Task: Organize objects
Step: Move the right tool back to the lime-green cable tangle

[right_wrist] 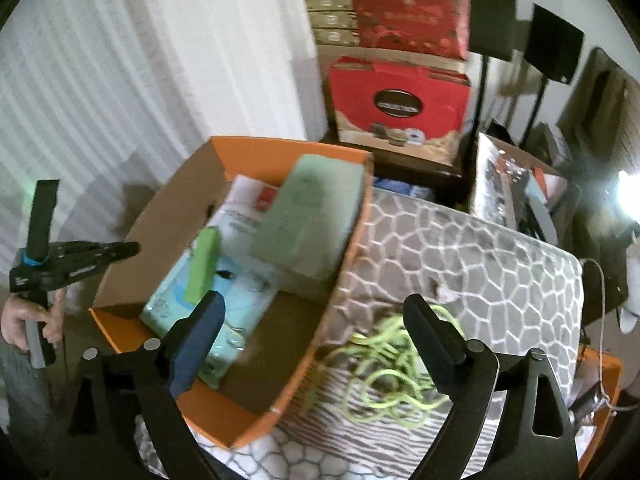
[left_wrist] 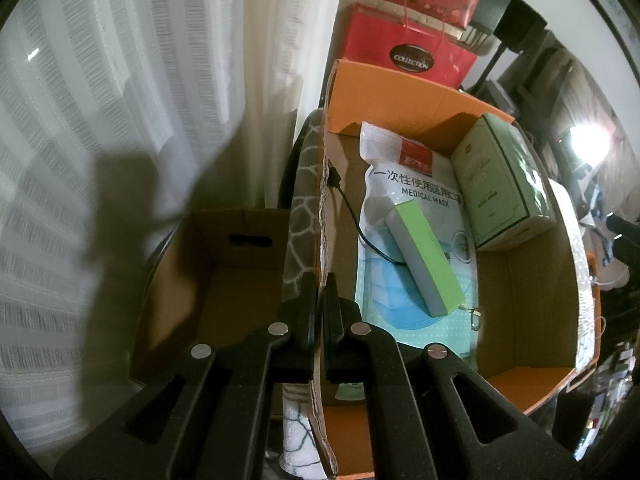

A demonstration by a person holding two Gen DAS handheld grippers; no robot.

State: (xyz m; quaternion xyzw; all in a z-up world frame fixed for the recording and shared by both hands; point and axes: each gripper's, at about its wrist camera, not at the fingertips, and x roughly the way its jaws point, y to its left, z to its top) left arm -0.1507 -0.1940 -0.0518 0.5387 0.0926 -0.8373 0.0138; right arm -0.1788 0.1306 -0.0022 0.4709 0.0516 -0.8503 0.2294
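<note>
Left claw (left_wrist: pixel 320 304): fingers closed on the side wall of the orange box (left_wrist: pixel 400 92).
Box contents: medical mask pack (left_wrist: pixel 404 200) lying flat; green-topped block (left_wrist: pixel 424 260) resting on the pack; pale green carton (left_wrist: pixel 500 184) leaning at the right wall.
Black cable (left_wrist: pixel 348 204): runs beneath the block.
Brown cardboard box (left_wrist: pixel 224 264): left of the orange box.
Background: white curtain (left_wrist: pixel 120 120); red gift bag (left_wrist: pixel 408 48).

An open orange cardboard box (left_wrist: pixel 420 92) holds a medical mask pack (left_wrist: pixel 404 216) lying flat, a green-topped power bank (left_wrist: pixel 424 258) across it, and a pale-green box (left_wrist: pixel 500 184) beside them
</note>
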